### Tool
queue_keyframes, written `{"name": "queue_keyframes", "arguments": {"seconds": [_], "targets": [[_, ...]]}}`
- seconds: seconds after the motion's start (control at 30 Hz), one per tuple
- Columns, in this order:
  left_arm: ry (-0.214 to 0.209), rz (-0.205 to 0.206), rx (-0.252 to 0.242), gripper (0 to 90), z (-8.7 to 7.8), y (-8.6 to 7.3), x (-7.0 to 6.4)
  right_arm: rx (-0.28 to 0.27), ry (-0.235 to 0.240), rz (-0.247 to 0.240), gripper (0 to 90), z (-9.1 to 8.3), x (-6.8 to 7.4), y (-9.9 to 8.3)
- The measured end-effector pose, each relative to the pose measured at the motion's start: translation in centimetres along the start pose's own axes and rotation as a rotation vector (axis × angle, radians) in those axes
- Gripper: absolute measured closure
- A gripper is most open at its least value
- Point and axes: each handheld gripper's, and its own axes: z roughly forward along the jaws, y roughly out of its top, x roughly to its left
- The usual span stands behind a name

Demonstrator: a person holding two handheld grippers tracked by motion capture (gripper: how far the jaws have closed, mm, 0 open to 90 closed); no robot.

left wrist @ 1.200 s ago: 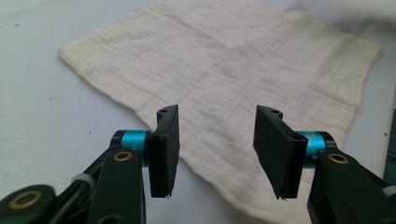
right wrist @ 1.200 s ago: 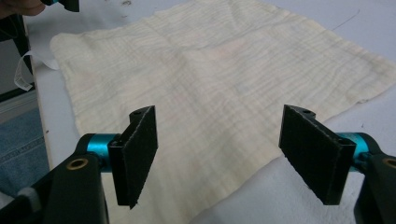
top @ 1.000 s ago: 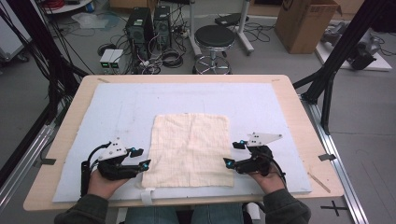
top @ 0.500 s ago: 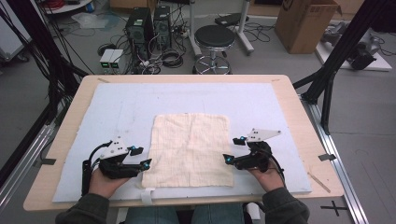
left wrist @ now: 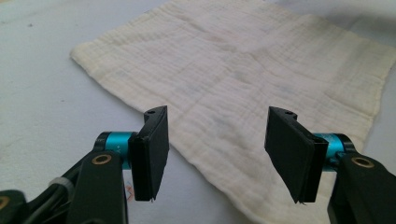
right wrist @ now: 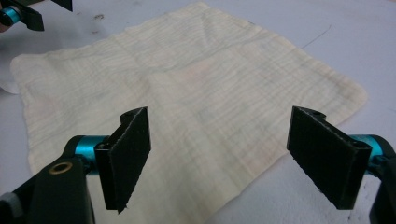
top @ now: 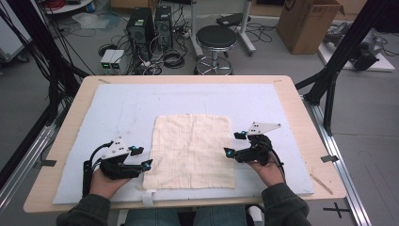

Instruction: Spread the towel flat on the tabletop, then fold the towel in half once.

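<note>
High view shows us a cream cloth (top: pixel 193 149) lying flat on the blue mat (top: pixel 117 113) of the bench (top: pixel 301 108). Our left tongs (top: pixel 143 159) wait just beside its left edge and our right tongs (top: pixel 234 145) at its right edge, both spread wide and holding nothing. We judge that nothing is grasped yet, so the whole folding remains. Compared with a second ago, the right tongs moved slightly forward; the cloth stays unchanged.

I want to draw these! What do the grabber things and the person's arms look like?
Each hand-held gripper, left and right, is black with two flat black jaws on shiny teal collars and brass-coloured pins. A grey three-cornered plate sits on top, and a black cable trails off. The sleeves are dark green.
</note>
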Motion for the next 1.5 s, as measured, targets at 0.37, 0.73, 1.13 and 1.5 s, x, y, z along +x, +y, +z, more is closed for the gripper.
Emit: {"name": "queue_keyframes", "arguments": {"seconds": [0.37,0.73,1.13,1.5], "targets": [[0.004,0.001,-0.002,39.3,-0.1,0.1,0.1,0.007,0.018,-0.02,21.2,0.9,0.2,1.0],[0.007,-0.004,0.004,38.8,0.1,0.2,0.4,0.036,0.031,-0.026,21.2,1.5,0.7,1.1],[-0.026,-0.038,0.019,38.5,1.0,1.1,1.2,0.055,0.039,-0.01,21.4,1.8,-0.1,1.3],[-0.031,-0.083,0.026,41.0,2.8,3.8,3.6,0.121,0.037,-0.012,21.3,2.7,-2.4,3.6]]}}
